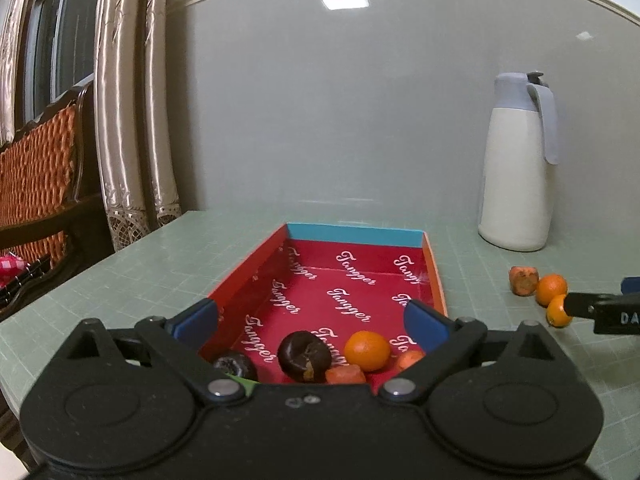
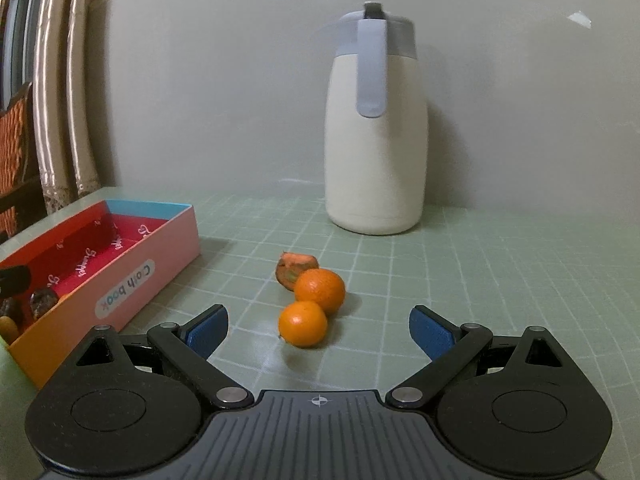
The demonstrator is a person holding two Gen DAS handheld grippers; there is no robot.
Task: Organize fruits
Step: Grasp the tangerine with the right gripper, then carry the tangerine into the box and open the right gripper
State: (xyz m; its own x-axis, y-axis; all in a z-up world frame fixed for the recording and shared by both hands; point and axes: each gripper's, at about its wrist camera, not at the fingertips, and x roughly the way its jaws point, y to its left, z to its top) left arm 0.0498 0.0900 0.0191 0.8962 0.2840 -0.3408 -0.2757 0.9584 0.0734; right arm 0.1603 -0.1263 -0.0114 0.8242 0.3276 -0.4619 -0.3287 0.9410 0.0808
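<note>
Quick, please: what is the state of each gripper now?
Left gripper: open, holding nothing, over the box.
Right gripper: open, holding nothing, nearest orange lies ahead.

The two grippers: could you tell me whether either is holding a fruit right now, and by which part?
Nothing is held. The left gripper and right gripper both stand open and empty.

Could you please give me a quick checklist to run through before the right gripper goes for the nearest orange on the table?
1. Right gripper jaws open: ok.
2. Nearest orange lined up between the jaws: ok.
3. Nearest orange apart from the second orange: not ok, they touch.
4. Left gripper empty, jaws open over the box: ok.
5. Room left in the box: ok, far end bare.
6. Jug clear of the path: ok.
</note>
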